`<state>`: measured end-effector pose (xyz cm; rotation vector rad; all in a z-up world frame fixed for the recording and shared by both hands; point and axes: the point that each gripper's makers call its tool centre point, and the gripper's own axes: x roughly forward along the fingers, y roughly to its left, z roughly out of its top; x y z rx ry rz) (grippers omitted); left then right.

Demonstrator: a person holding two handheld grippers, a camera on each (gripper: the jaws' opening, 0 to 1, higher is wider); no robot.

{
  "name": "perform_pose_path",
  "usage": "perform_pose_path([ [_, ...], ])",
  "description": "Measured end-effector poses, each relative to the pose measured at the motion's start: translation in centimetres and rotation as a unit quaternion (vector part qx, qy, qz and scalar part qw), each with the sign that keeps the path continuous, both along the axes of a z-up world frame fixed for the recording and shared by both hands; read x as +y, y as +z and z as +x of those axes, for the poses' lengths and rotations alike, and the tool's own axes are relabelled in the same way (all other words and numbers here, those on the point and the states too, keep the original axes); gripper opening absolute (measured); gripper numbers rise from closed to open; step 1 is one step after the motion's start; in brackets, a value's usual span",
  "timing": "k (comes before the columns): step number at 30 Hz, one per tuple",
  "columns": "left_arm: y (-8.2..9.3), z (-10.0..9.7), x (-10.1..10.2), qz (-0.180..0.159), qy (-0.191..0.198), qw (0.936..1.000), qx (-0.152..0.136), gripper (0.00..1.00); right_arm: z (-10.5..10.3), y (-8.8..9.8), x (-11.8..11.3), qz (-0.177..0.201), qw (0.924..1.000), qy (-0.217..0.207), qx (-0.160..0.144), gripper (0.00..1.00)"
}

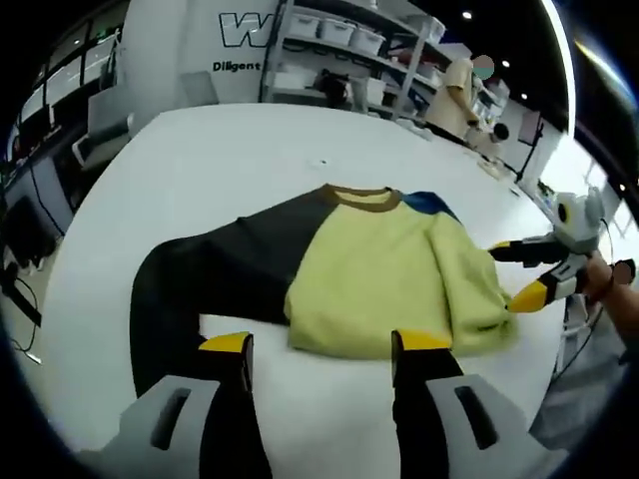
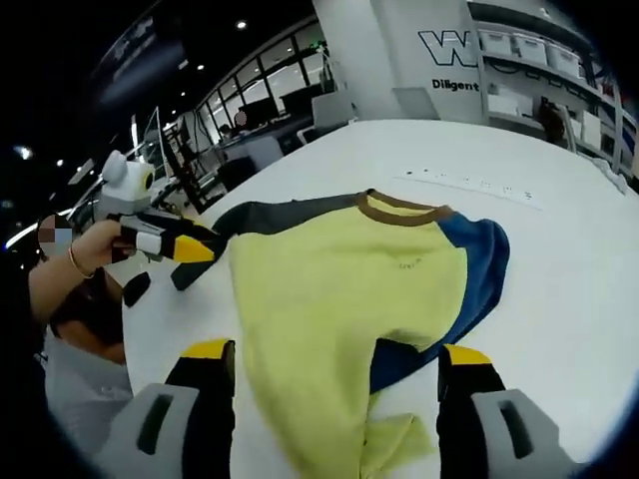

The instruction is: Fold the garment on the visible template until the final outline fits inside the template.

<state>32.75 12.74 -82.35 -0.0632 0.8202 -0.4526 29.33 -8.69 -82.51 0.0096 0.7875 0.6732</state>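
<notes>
On the white table: your two grippers hovered over a partly folded garment, seen from opposite sides.

Table [image 1: 250,150]: a wide white top; in the right gripper view a faint dotted line ran across it toward its far edge, beyond the collar.

Garment [image 1: 389,274]: a sweatshirt lay flat near the middle of the table, with a yellow front, a brown collar [image 1: 361,198], one dark sleeve and one blue sleeve.

Dark sleeve [image 1: 190,279]: in the left gripper view it stretched out from the body and bent back toward the table's near edge, reaching your left jaws.

Blue sleeve [image 2: 477,274]: in the right gripper view it lay beside the yellow panel, partly under the yellow cloth, which was doubled over it.

Left gripper [image 1: 321,344]: you held its yellow-tipped black jaws wide apart at the garment's hem side; one tip sat over the dark sleeve, the other at the yellow hem. Whether they touched the cloth, I could not tell. Nothing was between them.

Left gripper, from the right gripper view [image 2: 195,249]: your hand [image 2: 85,254] held it at the end of the dark sleeve.

Right gripper [image 2: 334,351]: its jaws stood wide, straddling the yellow cloth and the blue sleeve without pinching anything.

Right gripper, from the left gripper view [image 1: 527,289]: it sat at the edge of the folded yellow side.

Background: shelves [image 1: 349,40] with bins stood beyond the table's far edge.
</notes>
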Motion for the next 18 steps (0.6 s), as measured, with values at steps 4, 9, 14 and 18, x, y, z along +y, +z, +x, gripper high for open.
perform_pose_path([
  [4, -0.5, -0.4, -0.2, -0.004, 0.0, 1.0, 0.006, 0.46, -1.3, -0.5, 0.5, -0.005, 0.9999, 0.004, -0.009, 0.75],
  [9, -1.3, -0.3, -0.6, -0.014, -0.002, 0.9998, 0.011, 0.42, -2.5, -1.7, 0.6, -0.032, 0.9991, 0.018, -0.023, 0.64],
  [14, -2.2, -0.5, -1.0, -0.015, -0.011, 0.9996, 0.019, 0.35, -3.3, -2.9, 0.3, -0.061, 0.9972, 0.029, -0.032, 0.47],
  [18, -2.6, -0.7, -1.8, -0.031, -0.003, 0.9991, 0.029, 0.34, -3.0, -3.3, -0.2, -0.071, 0.9966, 0.022, -0.034, 0.34],
])
